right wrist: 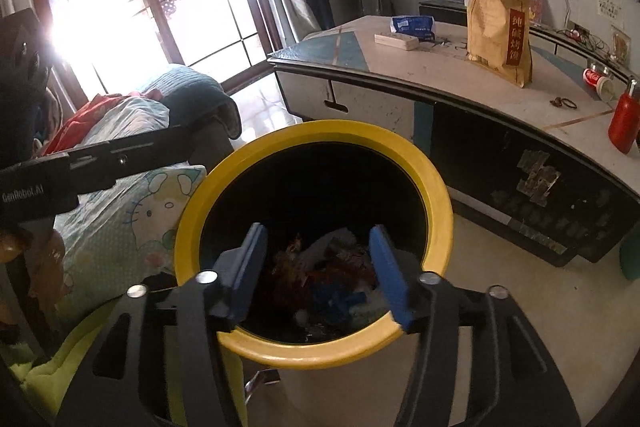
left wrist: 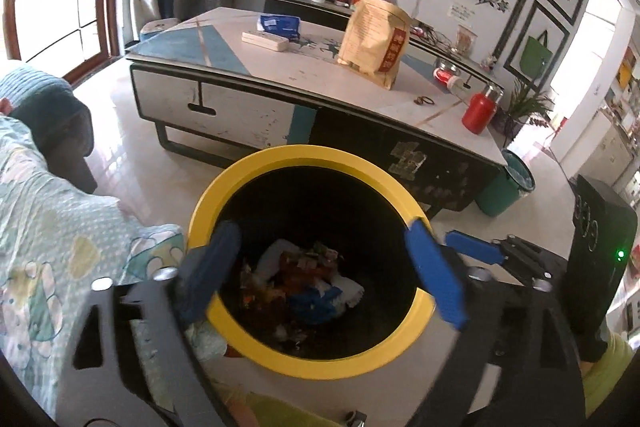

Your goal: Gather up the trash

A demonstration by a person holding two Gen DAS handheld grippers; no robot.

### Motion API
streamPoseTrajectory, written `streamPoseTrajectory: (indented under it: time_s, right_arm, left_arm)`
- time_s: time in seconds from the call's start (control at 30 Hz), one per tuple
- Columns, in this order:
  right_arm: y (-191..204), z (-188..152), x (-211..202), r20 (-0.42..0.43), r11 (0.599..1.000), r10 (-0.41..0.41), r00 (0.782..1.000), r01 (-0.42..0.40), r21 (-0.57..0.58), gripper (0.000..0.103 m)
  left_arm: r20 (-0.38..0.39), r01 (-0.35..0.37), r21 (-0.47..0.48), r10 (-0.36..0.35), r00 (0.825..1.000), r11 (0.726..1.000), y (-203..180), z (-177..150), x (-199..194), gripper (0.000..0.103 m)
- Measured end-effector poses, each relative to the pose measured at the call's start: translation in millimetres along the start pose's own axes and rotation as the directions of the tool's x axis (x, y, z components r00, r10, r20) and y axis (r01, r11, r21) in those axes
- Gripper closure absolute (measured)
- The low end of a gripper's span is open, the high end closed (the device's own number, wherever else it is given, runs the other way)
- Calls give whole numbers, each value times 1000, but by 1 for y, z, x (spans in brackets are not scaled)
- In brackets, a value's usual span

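The bin (left wrist: 310,361), yellow-rimmed and dark inside, stands on the floor at 6 o'clock of the desk (left wrist: 280,83), just beside a bed cover (left wrist: 60,227) at its 9 o'clock. Trash (left wrist: 308,279) lies in a mixed heap at the bottom: white paper, a blue scrap, reddish wrappers.

The left tool (left wrist: 324,267) hangs over the bin mouth, jaws spread wide, nothing between them; its fingers (left wrist: 436,275) frame the rim at roughly 8 and 3 o'clock. The right tool (right wrist: 318,267) hangs over the same opening, jaws parted less widely, also released and empty. In the left wrist view its blue fingertip shows at 3 o'clock, outside the rim.

On the desk: a tan paper bag (left wrist: 376,39) upright near the centre, a red bottle (left wrist: 478,111) at the 4 o'clock corner, a blue packet (left wrist: 280,25) and a white box (left wrist: 264,41) toward 11 o'clock. A green bin (left wrist: 506,187) stands on the floor by that corner.
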State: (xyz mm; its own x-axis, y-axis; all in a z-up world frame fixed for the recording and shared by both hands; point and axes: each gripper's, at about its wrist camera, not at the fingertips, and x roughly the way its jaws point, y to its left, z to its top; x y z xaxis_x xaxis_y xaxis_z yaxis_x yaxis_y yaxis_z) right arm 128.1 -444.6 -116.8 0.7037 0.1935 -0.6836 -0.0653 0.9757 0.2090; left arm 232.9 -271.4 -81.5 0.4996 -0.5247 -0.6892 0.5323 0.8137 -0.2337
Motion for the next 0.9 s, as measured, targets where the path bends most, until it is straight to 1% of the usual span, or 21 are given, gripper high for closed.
streamPoseTrajectory:
  time_s: [0.03,0.07,0.1,0.17,0.2,0.23,0.4,0.5,0.77,0.9]
  right_arm:
    - [0,0,-2,5,1000,-6,1000,6,-1,34]
    - [0,-1,-4,10,1000,-11,1000,11,0,32]
    - [0,-1,-6,18,1000,-18,1000,18,2,27]
    - [1,-2,-9,23,999,-34,999,34,5,21]
    - [1,-2,-10,25,999,-40,999,40,7,16]
    - [2,-2,-12,27,999,-44,999,44,10,14]
    - [12,-1,-18,26,999,-53,998,53,-4,13]
    - [23,1,-22,35,998,-53,998,54,-16,7]
    - [66,14,-35,51,997,-20,998,24,-68,6]
    - [88,16,-38,63,997,-16,998,21,-69,6]
  left_arm:
    - [4,-7,-1,7,1000,1000,1,0,-2,13]
    - [10,-17,-3,17,1000,1000,2,0,-5,11]
    - [13,-28,-10,28,1000,1000,4,-1,-8,11]
    - [22,-43,-28,44,999,999,8,-2,-15,11]
    - [27,-49,-37,50,998,998,10,-2,-19,11]
    - [34,-55,-43,56,998,998,13,-3,-23,11]
    - [65,-89,-73,94,993,993,28,-6,-45,11]
    - [80,-113,-88,120,989,990,36,-9,-60,11]
    - [116,-179,-118,193,974,977,60,-26,-102,11]
    - [136,-219,-142,238,962,965,74,-38,-124,11]
